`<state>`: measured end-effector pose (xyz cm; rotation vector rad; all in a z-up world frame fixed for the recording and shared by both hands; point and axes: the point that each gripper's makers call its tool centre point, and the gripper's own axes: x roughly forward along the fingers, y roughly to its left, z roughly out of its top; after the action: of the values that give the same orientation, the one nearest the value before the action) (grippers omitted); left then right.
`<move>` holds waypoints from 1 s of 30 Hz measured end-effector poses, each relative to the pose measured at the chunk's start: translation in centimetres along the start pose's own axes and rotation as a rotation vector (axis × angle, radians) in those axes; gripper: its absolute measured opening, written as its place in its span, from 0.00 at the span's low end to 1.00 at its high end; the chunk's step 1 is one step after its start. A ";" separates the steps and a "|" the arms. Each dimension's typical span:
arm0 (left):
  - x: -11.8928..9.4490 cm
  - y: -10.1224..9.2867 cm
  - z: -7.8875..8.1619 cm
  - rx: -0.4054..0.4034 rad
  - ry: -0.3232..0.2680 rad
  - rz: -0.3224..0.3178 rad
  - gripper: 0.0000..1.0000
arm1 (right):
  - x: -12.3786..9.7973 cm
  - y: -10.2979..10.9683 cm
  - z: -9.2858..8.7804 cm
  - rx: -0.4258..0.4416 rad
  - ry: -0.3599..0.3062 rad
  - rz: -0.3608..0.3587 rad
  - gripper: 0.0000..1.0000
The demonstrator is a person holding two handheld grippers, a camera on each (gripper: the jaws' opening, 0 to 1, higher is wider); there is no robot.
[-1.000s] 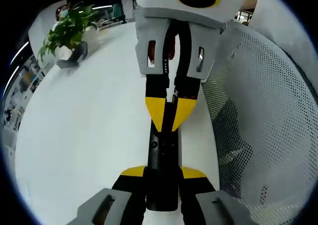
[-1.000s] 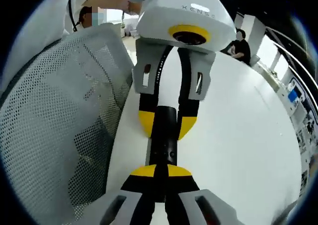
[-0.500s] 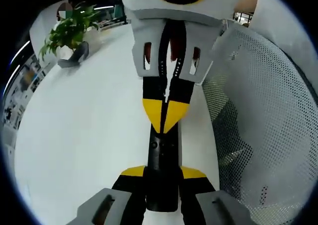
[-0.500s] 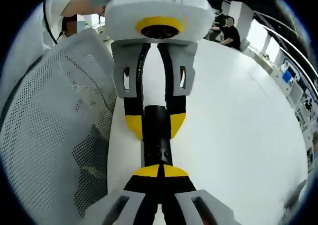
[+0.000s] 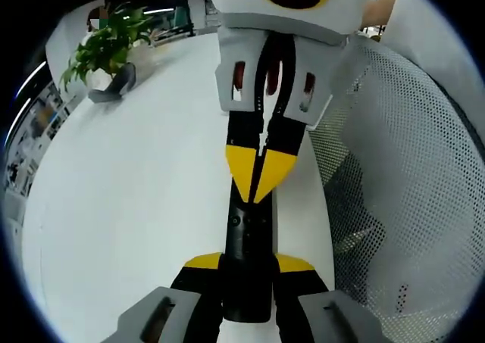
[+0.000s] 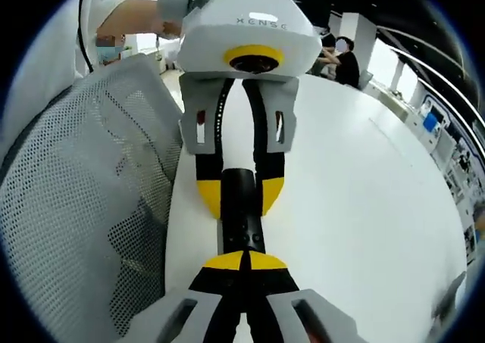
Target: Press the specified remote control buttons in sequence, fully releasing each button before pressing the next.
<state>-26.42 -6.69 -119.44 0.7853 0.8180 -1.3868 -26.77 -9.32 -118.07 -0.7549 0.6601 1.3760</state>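
My left hand-held gripper (image 5: 246,266) is clamped around the near end of the slim black remote control (image 5: 248,241), which lies on the white worktop (image 5: 136,199) beside a white mesh chair back (image 5: 402,191). I see my right hand-held gripper (image 6: 242,261), jaws together, its yellow tips touching the remote's button face.

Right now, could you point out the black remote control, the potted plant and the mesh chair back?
remote control (image 5: 246,241), left gripper view, its upper face between the two grippers.
potted plant (image 5: 102,48), left gripper view, its green leaves.
mesh chair back (image 6: 83,184), right gripper view, middle of the white mesh.
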 end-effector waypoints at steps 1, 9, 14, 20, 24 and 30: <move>0.0 0.0 0.0 0.000 0.000 0.000 0.24 | 0.0 -0.1 0.1 0.005 -0.005 0.001 0.00; 0.0 0.0 0.0 0.000 -0.001 0.000 0.24 | 0.3 0.3 0.5 -0.040 0.018 0.023 0.00; 0.0 0.0 0.0 -0.001 -0.002 -0.001 0.24 | 0.4 0.2 0.5 -0.035 0.053 0.016 0.00; 0.0 0.0 0.0 0.002 0.001 0.000 0.24 | 0.5 0.0 0.4 -0.025 0.091 0.006 0.00; 0.0 0.0 0.0 0.002 0.003 0.000 0.24 | 0.5 -0.1 0.4 0.045 0.083 0.025 0.00; 0.0 0.0 0.0 0.003 0.013 -0.001 0.24 | 0.3 -0.1 0.4 0.085 0.054 0.038 0.00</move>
<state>-26.42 -6.72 -119.43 0.7969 0.8264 -1.3860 -26.63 -8.84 -118.10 -0.7173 0.7741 1.3570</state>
